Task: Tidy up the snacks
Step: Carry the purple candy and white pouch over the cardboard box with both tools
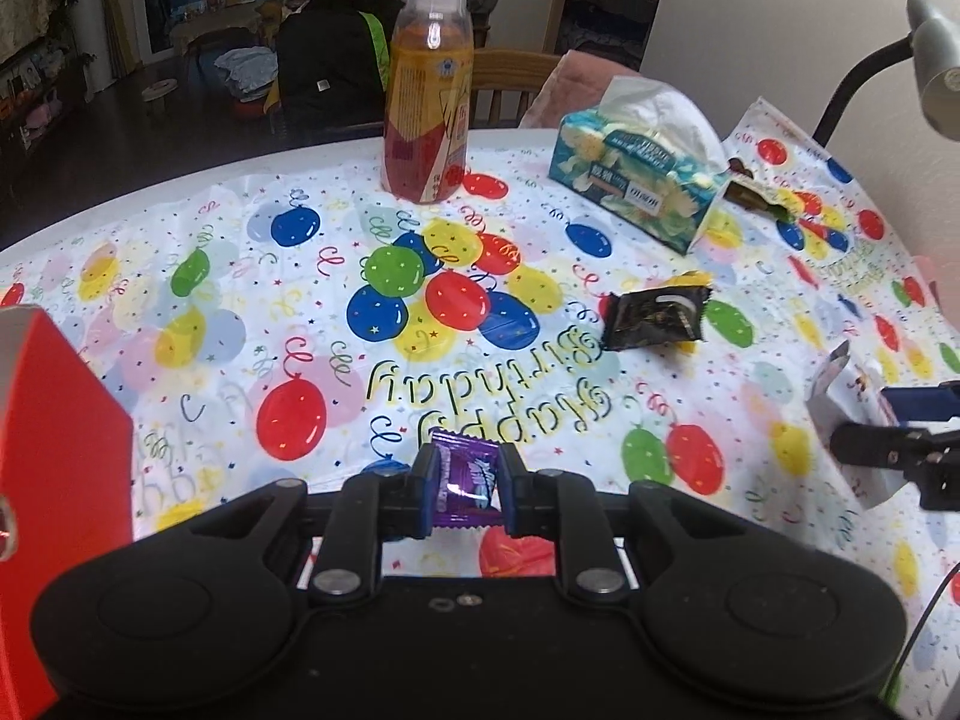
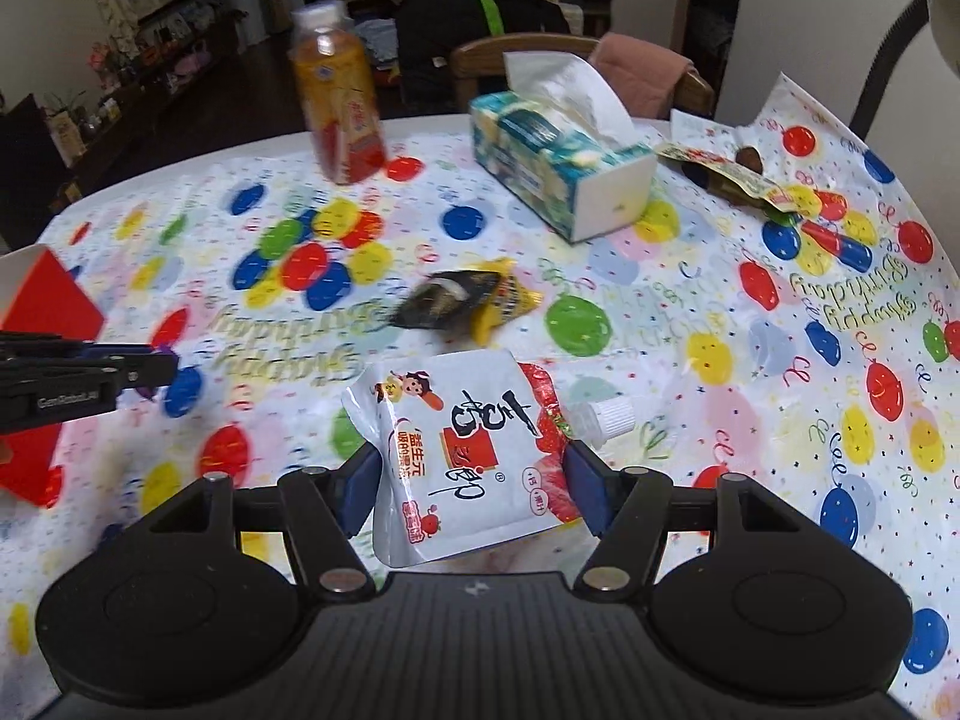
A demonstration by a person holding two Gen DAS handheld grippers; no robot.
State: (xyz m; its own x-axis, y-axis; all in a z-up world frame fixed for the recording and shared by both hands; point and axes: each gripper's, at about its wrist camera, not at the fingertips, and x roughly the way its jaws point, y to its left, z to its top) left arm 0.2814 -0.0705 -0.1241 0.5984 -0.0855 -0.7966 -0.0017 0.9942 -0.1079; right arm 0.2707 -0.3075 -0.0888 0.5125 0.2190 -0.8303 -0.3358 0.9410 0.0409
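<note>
Gripping a purple candy wrapper (image 1: pixel 465 483), the left gripper (image 1: pixel 465 489) sat above the balloon tablecloth (image 1: pixel 240 300). Right gripper (image 2: pixel 474 480) clamped a white spouted pouch (image 2: pixel 456 456); black snack packet (image 2: pixel 456 300) lay just ahead, red box (image 2: pixel 42 312) far left.

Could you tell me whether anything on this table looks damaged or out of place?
Yes: an opened, crumpled snack wrapper lies beyond the tissue box, and the tablecloth is rucked up there.

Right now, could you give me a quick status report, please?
Left tongs shut on purple candy. Right tongs shut on white pouch. Black snack packet loose on table. Red box at left.
</note>
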